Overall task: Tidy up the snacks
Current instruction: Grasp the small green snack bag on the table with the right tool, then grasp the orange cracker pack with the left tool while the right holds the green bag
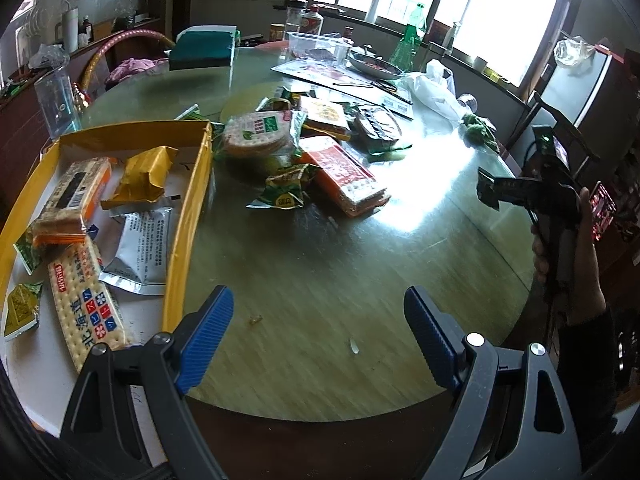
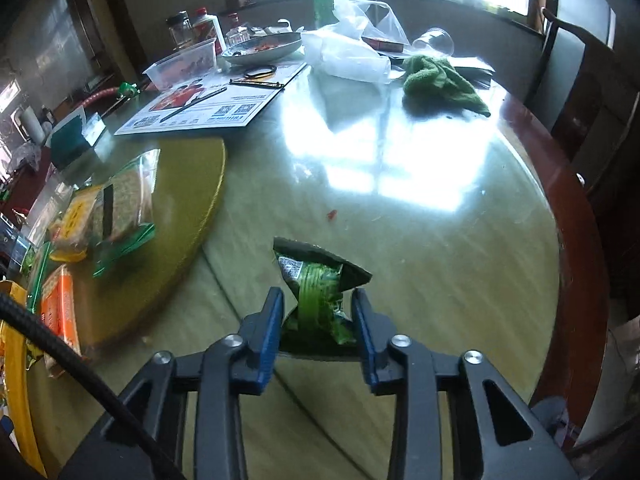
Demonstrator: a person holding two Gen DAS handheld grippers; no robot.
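A green cloth (image 2: 442, 82) lies crumpled at one o'clock on the glass-topped round table (image 2: 400, 240), just beside a white plastic bag (image 2: 348, 56) at twelve. A printed leaflet (image 2: 212, 104) spreads at eleven o'clock, with a clear plastic container (image 2: 184, 68) and a metal dish (image 2: 262, 46) beyond it.

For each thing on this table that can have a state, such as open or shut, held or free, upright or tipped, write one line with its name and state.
Left hand-held gripper: open, empty.
Right hand-held gripper: shut on green snack packet.
Yellow box: open, snacks inside.
Clear plastic tub: lidless.
Clear cup: lying on its side.
Green cloth: crumpled.
Round cracker pack: free, on the table.
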